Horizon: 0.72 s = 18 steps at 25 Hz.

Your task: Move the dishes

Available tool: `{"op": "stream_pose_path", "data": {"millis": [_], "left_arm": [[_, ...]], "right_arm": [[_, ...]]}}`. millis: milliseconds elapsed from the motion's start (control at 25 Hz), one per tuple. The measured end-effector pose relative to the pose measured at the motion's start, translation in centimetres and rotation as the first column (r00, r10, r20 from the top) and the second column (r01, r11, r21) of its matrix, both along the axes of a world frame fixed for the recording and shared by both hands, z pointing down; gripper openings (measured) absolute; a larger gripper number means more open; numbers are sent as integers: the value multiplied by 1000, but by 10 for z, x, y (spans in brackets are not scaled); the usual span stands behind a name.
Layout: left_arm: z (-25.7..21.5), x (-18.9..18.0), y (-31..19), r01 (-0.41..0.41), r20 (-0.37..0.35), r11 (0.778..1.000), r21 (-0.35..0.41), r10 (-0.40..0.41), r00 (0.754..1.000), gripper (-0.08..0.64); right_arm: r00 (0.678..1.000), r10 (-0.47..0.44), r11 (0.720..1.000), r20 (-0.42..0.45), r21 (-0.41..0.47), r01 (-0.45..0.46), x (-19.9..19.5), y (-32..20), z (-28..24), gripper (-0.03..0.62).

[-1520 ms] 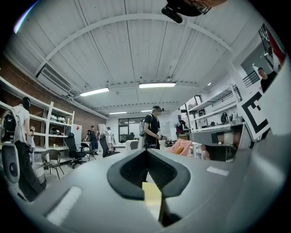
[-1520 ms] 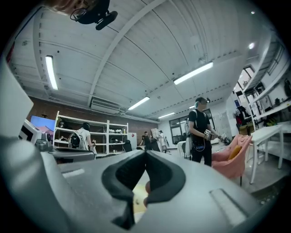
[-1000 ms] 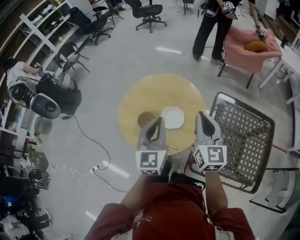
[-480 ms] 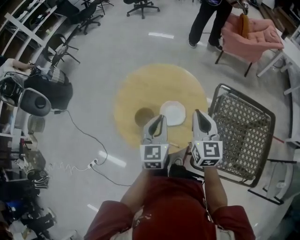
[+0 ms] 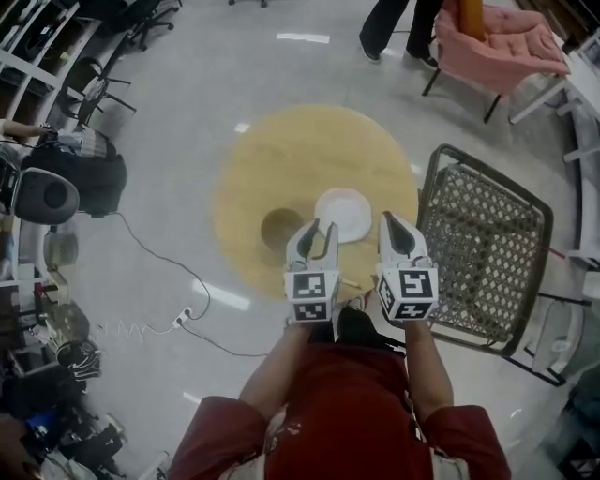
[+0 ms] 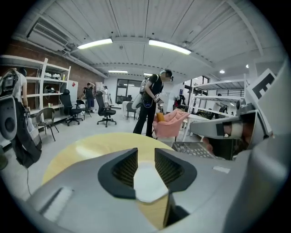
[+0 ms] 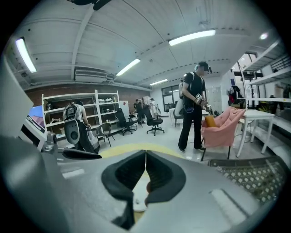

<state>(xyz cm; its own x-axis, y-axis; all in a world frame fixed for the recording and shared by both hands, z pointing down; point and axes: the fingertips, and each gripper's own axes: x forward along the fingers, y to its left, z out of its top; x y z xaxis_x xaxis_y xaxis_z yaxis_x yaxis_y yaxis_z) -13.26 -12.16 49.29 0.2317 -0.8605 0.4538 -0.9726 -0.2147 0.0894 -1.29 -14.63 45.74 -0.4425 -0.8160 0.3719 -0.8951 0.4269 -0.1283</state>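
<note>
Left hand-held gripper (image 5: 319, 231) lower, nearer plate (image 5: 343, 210), jaws newly apart, nothing between; right hand-held gripper (image 5: 390, 220) lower.

A round wooden table (image 5: 309, 150) stands on the grey floor (image 5: 187, 112). A mesh chair (image 5: 483, 253) sits just beside its right edge. Past the far edge, to the right, a pink armchair (image 5: 511, 47) holds an orange cushion (image 5: 472, 13), and a person (image 7: 193, 104) in dark clothes stands just left of it. Well off the table's left edge are a speaker (image 5: 45, 197) and a black bag (image 5: 94, 173). A cable (image 5: 169, 265) runs to a power strip (image 5: 186, 315). Shelves (image 5: 23, 56) and office chairs (image 5: 92, 80) stand further left.
</note>
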Motion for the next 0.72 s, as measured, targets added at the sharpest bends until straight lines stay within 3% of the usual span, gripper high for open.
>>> {"op": "stream_pose_path", "data": {"millis": [280,720], "left_arm": [[37,0,5,-6,-30,989,-146,2,1000,184],[95,1,-1,-14,-52,946,-324,-3,999,275]], "right_arm": [[999,2,992,-40,-122,-7,-6,5,36,35],[997,-11,949,-79,-315,-15,-9,-3,102,97]]}}
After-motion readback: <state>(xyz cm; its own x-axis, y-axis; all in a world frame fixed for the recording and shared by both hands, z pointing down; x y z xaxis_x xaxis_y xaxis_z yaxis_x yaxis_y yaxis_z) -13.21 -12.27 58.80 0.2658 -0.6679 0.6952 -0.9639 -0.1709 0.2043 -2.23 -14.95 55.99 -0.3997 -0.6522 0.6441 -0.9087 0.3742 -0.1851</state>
